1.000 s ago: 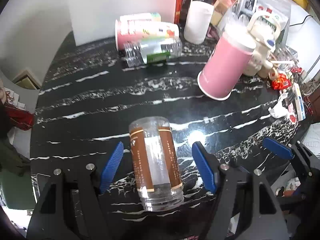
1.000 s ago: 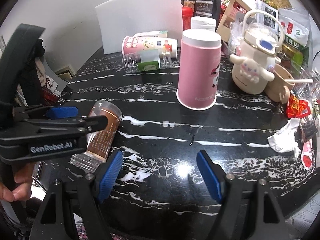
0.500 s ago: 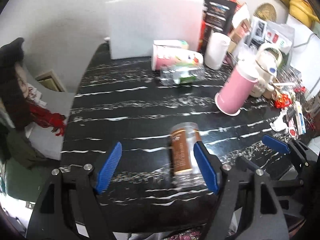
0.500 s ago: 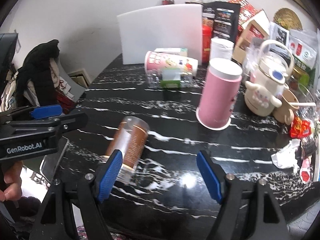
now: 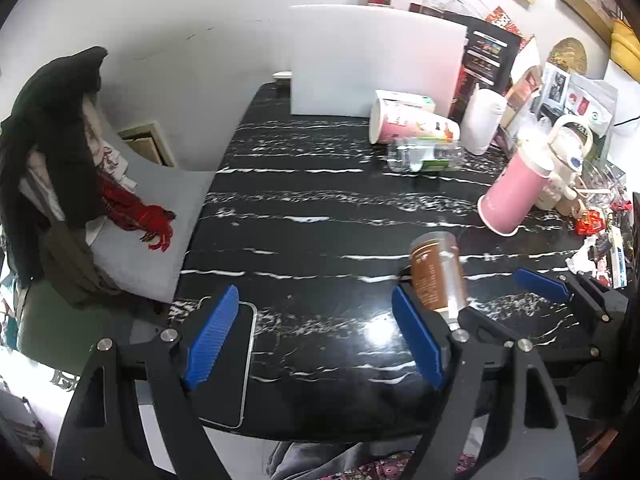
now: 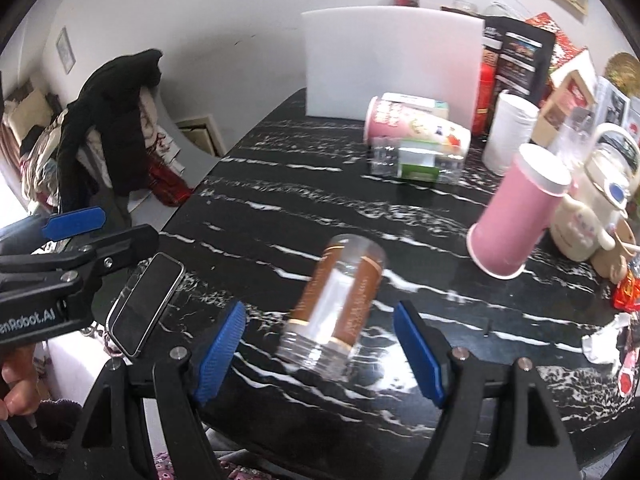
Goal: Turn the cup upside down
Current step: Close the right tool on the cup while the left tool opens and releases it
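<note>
A clear plastic cup with a brown label point(image 6: 336, 308) lies on its side on the black marble table point(image 6: 304, 216), its open mouth toward me. My right gripper point(image 6: 320, 350) is open, and the cup lies between its blue fingers without touching them. In the left wrist view the cup point(image 5: 436, 276) lies beyond the right finger. My left gripper point(image 5: 316, 338) is open and empty, off to the left above the table's near edge. It also shows at the left of the right wrist view point(image 6: 76, 220).
A pink cup point(image 6: 516, 220) stands upside down at the right. A pink printed cup point(image 6: 416, 124) and a clear bottle point(image 6: 416, 160) lie in front of a white board point(image 6: 392, 64). A phone point(image 6: 144, 304) lies at the table's left edge. A cream kettle point(image 6: 600, 208) and packets crowd the right.
Both grippers have pulled back and swung left. The cup, earlier between the left gripper's fingers, now lies between the right gripper's fingers. The left gripper has moved away left.
</note>
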Demonstrator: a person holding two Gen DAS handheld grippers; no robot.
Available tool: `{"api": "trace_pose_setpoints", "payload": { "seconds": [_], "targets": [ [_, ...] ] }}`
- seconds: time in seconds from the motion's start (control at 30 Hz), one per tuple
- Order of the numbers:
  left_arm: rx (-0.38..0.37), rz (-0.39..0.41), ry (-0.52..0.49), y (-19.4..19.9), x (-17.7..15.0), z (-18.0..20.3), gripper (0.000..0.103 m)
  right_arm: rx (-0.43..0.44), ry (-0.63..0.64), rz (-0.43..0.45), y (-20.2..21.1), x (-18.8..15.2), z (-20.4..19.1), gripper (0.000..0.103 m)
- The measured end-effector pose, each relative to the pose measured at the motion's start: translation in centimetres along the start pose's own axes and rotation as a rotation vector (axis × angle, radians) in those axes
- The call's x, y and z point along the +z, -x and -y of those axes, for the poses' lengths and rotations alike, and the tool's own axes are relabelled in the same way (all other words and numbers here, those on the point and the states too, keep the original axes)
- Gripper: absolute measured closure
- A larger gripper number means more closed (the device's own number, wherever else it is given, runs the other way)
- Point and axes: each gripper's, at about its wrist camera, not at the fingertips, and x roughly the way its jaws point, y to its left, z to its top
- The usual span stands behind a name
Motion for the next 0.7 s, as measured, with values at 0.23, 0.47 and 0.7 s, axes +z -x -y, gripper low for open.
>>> {"api": "trace_pose_setpoints", "payload": {
  "seconds": [0.23,0.47,0.7],
  "targets": [
    [0.007,-0.017,0.032,-1.1,-1.5,-1.3,0.024,-0.001,0.002,-0.045,-2.0,0.0,-1.4,0.026],
    [-0.011,-0.065,0.038,-4.0,-2.2,-1.6,0.024,-0.031,-0.011,-0.098,-4.4,0.2,-1.6,0.026],
    [-0.015,-0.101,0.049,-7.1,-1.6,-2.2,0.024,-0.05,-0.023,-0.143,-6.8,0.6,-1.4,0.026]
  ]
}}
